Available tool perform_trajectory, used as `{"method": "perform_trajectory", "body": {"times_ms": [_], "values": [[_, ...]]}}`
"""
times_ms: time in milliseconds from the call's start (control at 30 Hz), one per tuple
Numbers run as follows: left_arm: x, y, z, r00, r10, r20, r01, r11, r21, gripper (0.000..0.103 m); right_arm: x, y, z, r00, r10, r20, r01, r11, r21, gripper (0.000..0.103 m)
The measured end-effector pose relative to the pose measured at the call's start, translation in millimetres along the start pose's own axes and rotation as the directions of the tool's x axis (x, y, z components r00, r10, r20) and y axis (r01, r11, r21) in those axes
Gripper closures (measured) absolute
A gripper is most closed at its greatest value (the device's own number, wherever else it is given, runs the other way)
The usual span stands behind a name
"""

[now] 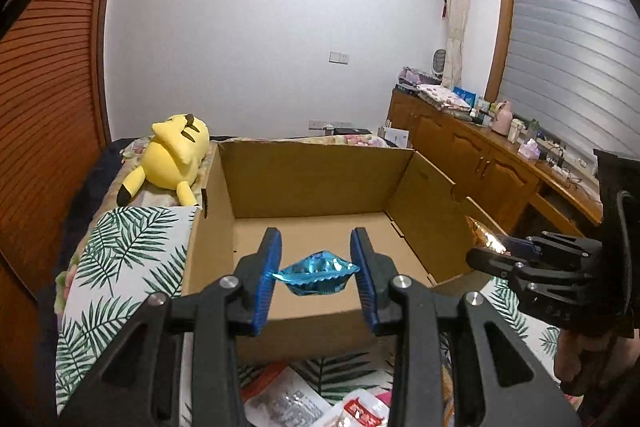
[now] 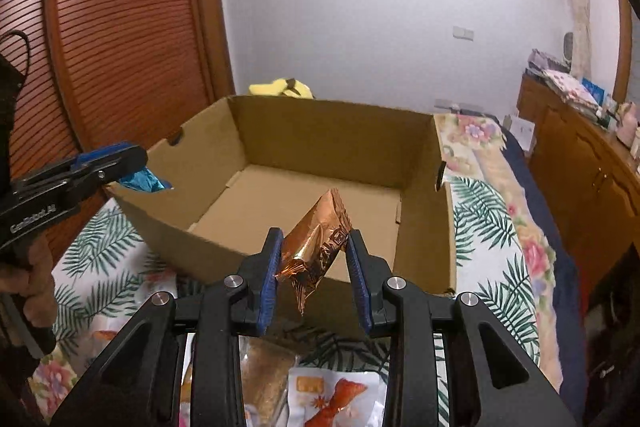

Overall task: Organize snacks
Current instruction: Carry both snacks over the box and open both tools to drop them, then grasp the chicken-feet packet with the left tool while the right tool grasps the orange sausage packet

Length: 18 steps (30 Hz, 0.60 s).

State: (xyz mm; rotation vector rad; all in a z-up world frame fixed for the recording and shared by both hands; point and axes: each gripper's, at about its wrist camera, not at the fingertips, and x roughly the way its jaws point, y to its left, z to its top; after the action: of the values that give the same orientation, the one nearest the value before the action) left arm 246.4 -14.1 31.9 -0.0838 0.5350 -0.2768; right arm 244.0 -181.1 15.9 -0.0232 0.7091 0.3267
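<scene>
Loose snack packets (image 2: 332, 393) wait at the lower edge as the left tongs (image 1: 316, 273) pinch a blue sweet wrapper (image 1: 318, 275) and the right tongs (image 2: 314, 259) clamp a copper foil packet (image 2: 320, 243), both poised over the empty cardboard box (image 2: 424, 227) on the bed (image 2: 492, 227), seemingly for dropping in.

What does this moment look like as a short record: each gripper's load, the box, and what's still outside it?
left gripper: shut on blue packet, held above the near edge of the box
right gripper: shut on copper packet, also at the near edge
box: open cardboard, nothing visible on its floor
bedspread: leaf print, box stands on it
loose snack packets: lying in front of the box
yellow plush toy: lying behind the box's far left corner
</scene>
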Motion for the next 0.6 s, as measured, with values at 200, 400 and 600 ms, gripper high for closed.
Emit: {"method": "perform_trajectory", "body": {"times_ms": [200, 400, 600], "values": [[11, -1, -2, 0.999, 0.035, -0.004, -0.035, 0.999, 0.008, 0.067, 14, -8, 0, 1.000, 0.004, -0.018, -0.004, 0.999, 0.044, 0.071], [14, 7, -2, 0.998, 0.055, 0.005, -0.055, 0.998, 0.008, 0.043, 16, -13, 2, 1.000, 0.030, -0.004, -0.030, 0.997, 0.074, 0.044], [7, 8, -3, 0.998, 0.058, 0.006, -0.058, 0.998, 0.019, 0.025, -2, -10, 1, 0.997, 0.062, 0.048, -0.064, 0.996, 0.059, 0.044]]}}
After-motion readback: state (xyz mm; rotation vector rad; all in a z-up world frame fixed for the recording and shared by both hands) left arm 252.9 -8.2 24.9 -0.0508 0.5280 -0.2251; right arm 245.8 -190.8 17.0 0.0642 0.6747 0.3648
